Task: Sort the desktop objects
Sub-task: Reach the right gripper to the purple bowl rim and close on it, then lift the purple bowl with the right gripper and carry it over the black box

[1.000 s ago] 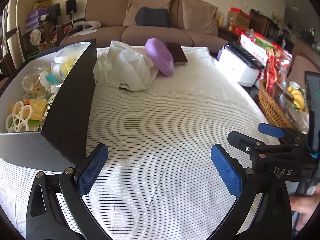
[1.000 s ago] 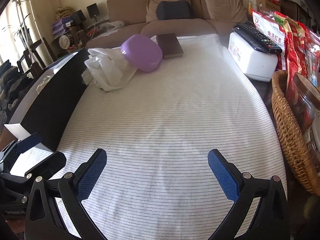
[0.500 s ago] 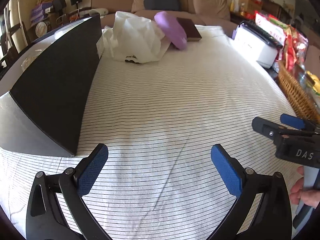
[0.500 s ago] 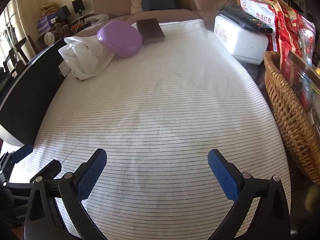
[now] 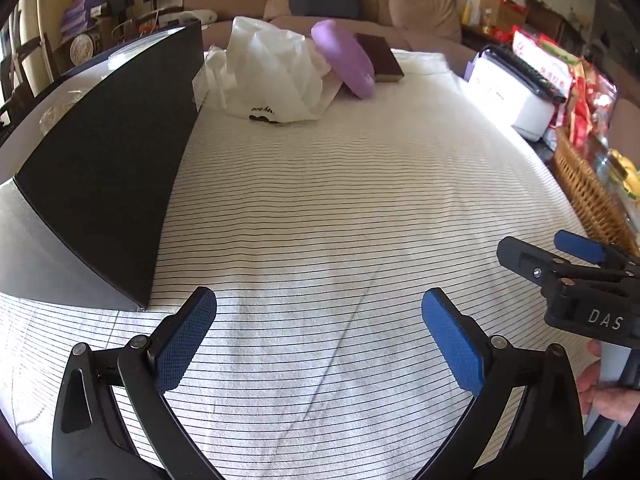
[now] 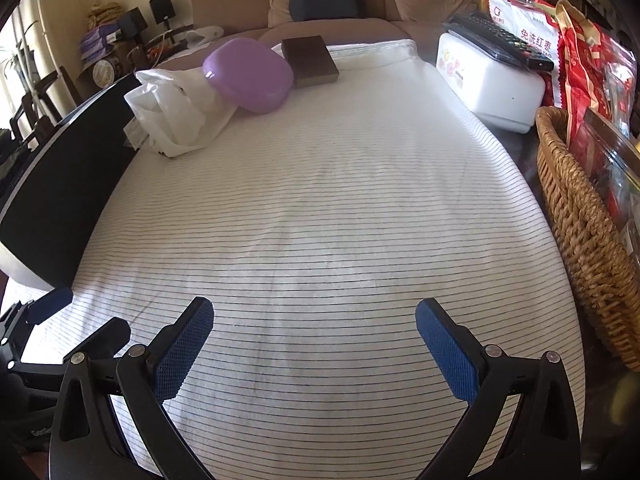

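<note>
The box (image 5: 104,184) sits along the table's (image 6: 320,220) left edge. At the far end, the plastic bag (image 6: 180,112) lies left, the oval case (image 6: 248,74) leans on it, and the book (image 6: 310,60) lies just behind. On the right, the remote (image 6: 500,42) rests atop the white container (image 6: 492,84), with the wicker basket (image 6: 580,220) nearer.

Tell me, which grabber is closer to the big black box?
Left. The left gripper hovers right beside the black box, by its near corner. The right gripper sits farther right, toward the wicker basket. Both jaws are open.
</note>
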Demonstrator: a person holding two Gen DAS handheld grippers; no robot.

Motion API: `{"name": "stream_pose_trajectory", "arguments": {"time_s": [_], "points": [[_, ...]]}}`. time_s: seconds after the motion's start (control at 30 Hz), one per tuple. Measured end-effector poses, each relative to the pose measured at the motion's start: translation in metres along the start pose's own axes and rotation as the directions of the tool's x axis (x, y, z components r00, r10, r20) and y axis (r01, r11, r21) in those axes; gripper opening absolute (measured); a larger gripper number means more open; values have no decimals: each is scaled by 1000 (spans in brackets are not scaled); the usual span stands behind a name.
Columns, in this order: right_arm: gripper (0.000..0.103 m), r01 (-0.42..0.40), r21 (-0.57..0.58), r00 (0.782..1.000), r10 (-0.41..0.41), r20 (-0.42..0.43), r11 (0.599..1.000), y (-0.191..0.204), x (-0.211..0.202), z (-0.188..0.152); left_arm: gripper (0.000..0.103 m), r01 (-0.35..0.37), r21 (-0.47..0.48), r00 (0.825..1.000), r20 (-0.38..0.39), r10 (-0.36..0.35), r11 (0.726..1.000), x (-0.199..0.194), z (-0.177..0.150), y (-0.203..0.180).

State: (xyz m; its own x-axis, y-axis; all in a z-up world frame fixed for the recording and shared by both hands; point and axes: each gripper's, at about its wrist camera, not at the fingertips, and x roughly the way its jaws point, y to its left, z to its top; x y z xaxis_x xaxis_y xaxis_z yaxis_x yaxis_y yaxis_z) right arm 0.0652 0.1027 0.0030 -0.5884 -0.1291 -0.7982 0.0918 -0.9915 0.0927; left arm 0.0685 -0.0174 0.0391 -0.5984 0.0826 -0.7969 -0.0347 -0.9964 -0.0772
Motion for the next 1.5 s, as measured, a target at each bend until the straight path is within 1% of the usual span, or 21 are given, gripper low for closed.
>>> {"name": "stream_pose_trajectory", "arguments": {"time_s": [0.07, 0.17, 0.23, 0.3, 0.47, 0.57, 0.67, 0.8, 0.93, 0.97, 1.0, 1.07, 1.13, 1.17, 1.2, 1.23, 1.3, 1.33, 1.4, 1.43, 1.5], "points": [[103, -17, 6, 1000, 17, 6, 1000, 0, -4, 3, 103, 5, -11, 1000, 5, -5, 1000, -2, 2, 2], [103, -64, 33, 997, 63, 50, 997, 1, -12, 14, 103, 46, -62, 999, 6, -46, 997, -6, 6, 8], [103, -70, 22, 996, 69, 64, 997, 5, -8, 32, 103, 61, -80, 998, 7, -61, 995, -7, 8, 10], [103, -71, -20, 994, 72, 76, 997, 12, 0, 52, 103, 78, -90, 997, 7, -78, 993, -8, 11, 11], [103, -63, -116, 995, 72, 75, 991, 37, 35, 120, 103, 122, -133, 992, 16, -121, 984, -14, 18, 17], [103, -48, -139, 995, 59, 75, 989, 51, 62, 163, 103, 142, -159, 990, 0, -143, 977, -10, 21, 20], [103, -37, -177, 995, 53, 83, 983, 70, 86, 198, 103, 158, -174, 987, -16, -163, 972, -6, 22, 20], [103, -34, -207, 997, 47, 58, 978, 91, 122, 236, 103, 147, -193, 987, -34, -157, 970, -1, 22, 25], [102, -38, -191, 999, 42, 19, 981, 100, 151, 260, 103, 143, -235, 987, -45, -158, 962, 3, 25, 38], [100, -34, -184, 999, 36, 8, 982, 101, 157, 263, 103, 143, -241, 986, -48, -159, 960, 4, 25, 40], [94, -32, -177, 999, 32, -3, 984, 101, 163, 266, 103, 145, -249, 985, -50, -162, 958, 5, 25, 42], [87, -49, -152, 999, 45, -30, 987, 99, 173, 270, 103, 144, -253, 986, -51, -162, 957, 5, 25, 43], [84, -46, -136, 998, 41, -41, 990, 97, 176, 271, 103, 139, -246, 986, -50, -156, 959, 4, 26, 43], [80, -48, -132, 998, 43, -39, 990, 96, 174, 271, 103, 138, -243, 987, -49, -155, 960, 4, 26, 44], [72, -57, -125, 998, 54, -29, 991, 93, 169, 271, 103, 138, -243, 987, -47, -154, 960, 3, 27, 44], [68, -65, -121, 998, 64, -16, 991, 91, 163, 272, 103, 137, -245, 987, -44, -152, 960, 2, 28, 45], [56, -94, -105, 995, 95, -1, 990, 82, 147, 272, 103, 134, -249, 988, -45, -149, 959, 3, 28, 46], [53, -114, -91, 993, 114, 2, 989, 74, 138, 271, 103, 135, -250, 987, -46, -151, 959, 3, 28, 46], [44, -146, -62, 989, 146, 3, 987, 54, 122, 267, 103, 136, -244, 987, -48, -153, 960, 5, 27, 45], [41, -155, -50, 988, 155, 5, 987, 44, 114, 263, 103, 134, -235, 988, -46, -149, 963, 5, 27, 43], [33, -124, -34, 992, 124, 3, 992, 22, 102, 254, 103, 129, -211, 989, -41, -141, 969, 4, 27, 37]]}}
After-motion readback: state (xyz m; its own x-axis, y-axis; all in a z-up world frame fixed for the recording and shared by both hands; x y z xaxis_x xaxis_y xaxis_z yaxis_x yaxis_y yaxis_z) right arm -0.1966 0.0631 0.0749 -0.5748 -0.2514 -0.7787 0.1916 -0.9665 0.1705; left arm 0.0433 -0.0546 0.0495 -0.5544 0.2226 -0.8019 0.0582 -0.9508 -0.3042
